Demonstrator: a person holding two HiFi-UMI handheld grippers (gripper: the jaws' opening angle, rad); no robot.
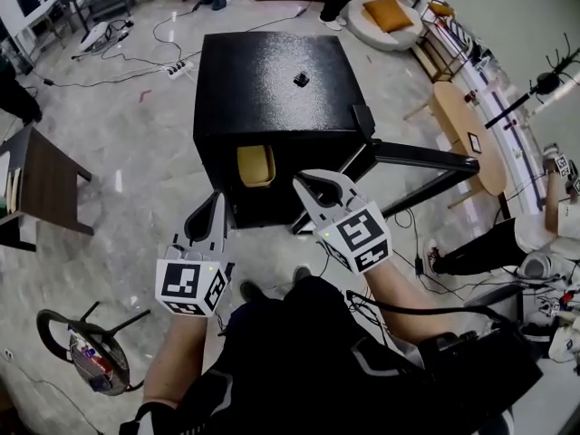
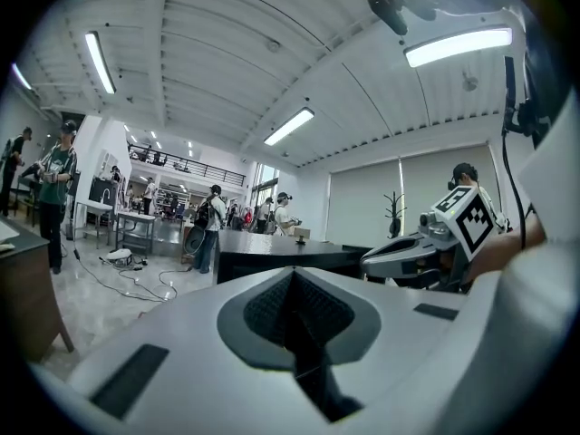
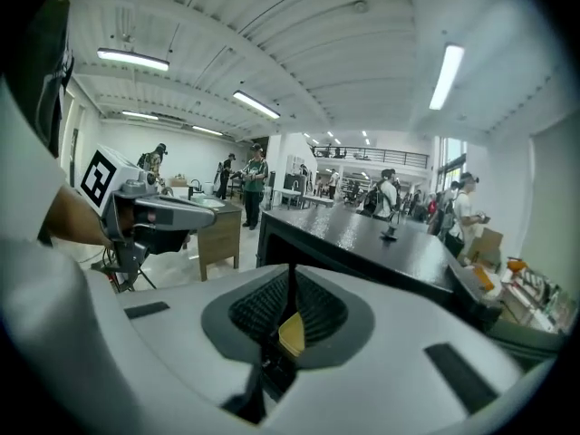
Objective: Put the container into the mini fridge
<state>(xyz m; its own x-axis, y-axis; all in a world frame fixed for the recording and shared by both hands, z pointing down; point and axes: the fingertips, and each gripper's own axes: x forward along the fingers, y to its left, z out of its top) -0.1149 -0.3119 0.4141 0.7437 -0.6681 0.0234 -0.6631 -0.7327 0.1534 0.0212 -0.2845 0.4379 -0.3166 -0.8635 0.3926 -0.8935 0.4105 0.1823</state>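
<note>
The yellow container (image 1: 256, 164) sits inside the black mini fridge (image 1: 272, 71), at the left of its open front, and the fridge door (image 1: 426, 159) is swung out to the right. Near the fridge front, the left gripper (image 1: 217, 203) and right gripper (image 1: 308, 187) are both empty with jaws drawn together, the right one just right of the container. The only print on them is the black-and-white square patterns of their marker cubes (image 1: 358, 236).
</note>
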